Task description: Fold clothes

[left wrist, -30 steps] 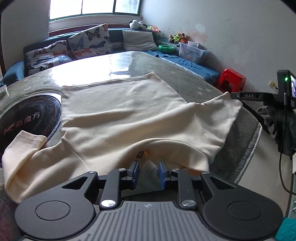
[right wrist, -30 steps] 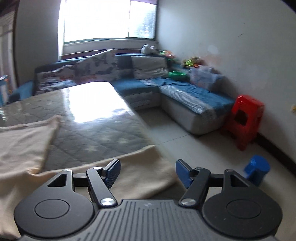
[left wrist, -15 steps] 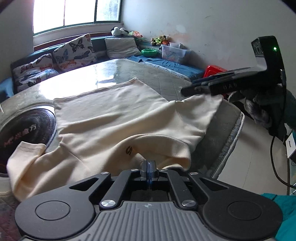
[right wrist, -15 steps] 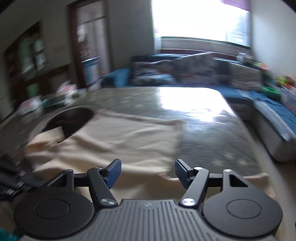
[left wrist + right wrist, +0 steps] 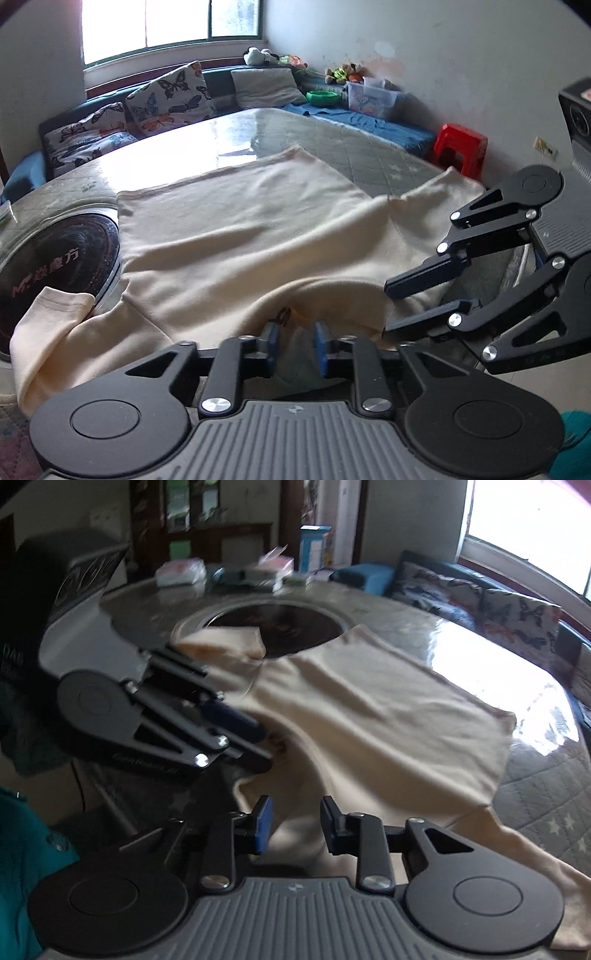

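A cream T-shirt (image 5: 251, 236) lies spread on the round table, collar at the near edge, one sleeve to the left over the black hob, one to the right; it also shows in the right wrist view (image 5: 388, 731). My left gripper (image 5: 294, 345) is open at the collar, fingers either side of the neckline. My right gripper (image 5: 295, 825) is open at the shoulder beside the collar; it shows from the side in the left wrist view (image 5: 388, 306). The left gripper appears in the right wrist view (image 5: 258, 746) at the collar.
A black round hob (image 5: 48, 258) is set in the table's left. A blue sofa with butterfly cushions (image 5: 166, 99) runs behind. A red stool (image 5: 460, 147) stands at the right. Boxes (image 5: 258, 572) lie at the table's far side.
My left gripper, shut half a second ago, has opened at the collar. My right gripper has swung left from the right sleeve and now sits beside the left one.
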Tool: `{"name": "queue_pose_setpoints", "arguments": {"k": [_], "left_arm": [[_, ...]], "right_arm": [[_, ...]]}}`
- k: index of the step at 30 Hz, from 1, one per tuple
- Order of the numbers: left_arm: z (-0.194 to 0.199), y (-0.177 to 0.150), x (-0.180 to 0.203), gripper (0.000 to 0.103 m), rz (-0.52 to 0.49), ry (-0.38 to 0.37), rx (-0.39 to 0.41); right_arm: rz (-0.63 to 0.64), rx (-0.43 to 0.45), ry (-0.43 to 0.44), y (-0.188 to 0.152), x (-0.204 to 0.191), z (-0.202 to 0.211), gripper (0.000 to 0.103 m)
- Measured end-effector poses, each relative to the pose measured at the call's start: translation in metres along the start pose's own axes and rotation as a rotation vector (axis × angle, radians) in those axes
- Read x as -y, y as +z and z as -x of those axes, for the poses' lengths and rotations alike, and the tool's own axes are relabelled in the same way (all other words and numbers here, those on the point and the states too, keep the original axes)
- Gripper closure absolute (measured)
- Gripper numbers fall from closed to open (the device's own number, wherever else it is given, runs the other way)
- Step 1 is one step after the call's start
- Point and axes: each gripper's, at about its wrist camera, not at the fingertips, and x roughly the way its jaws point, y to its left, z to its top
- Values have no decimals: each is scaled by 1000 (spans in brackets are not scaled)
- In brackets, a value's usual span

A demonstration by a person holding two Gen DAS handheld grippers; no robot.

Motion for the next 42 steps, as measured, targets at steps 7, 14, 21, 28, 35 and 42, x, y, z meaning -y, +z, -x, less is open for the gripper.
{"name": "queue_pose_setpoints", "arguments": {"k": [7, 14, 21, 28, 35, 42], "left_arm": [[35, -9, -7, 101, 11, -52, 107], [57, -17, -14, 100, 5, -75, 109], [42, -4, -2, 90, -32, -109, 123], [14, -13, 13, 67, -113, -79, 51], [19, -17, 13, 91, -169, -53, 79], [41, -17, -5, 93, -102, -134, 142]], "right_arm": [[16, -22, -37, -6, -3, -2, 98], [6, -26, -3, -9, 0, 19, 102], [3, 1, -38, -4, 1, 22, 92], [48, -37, -53, -4, -9, -1, 75], [13, -35, -68, -8, -4, -2, 101], [-14, -25, 5, -12, 8, 28, 101]]}}
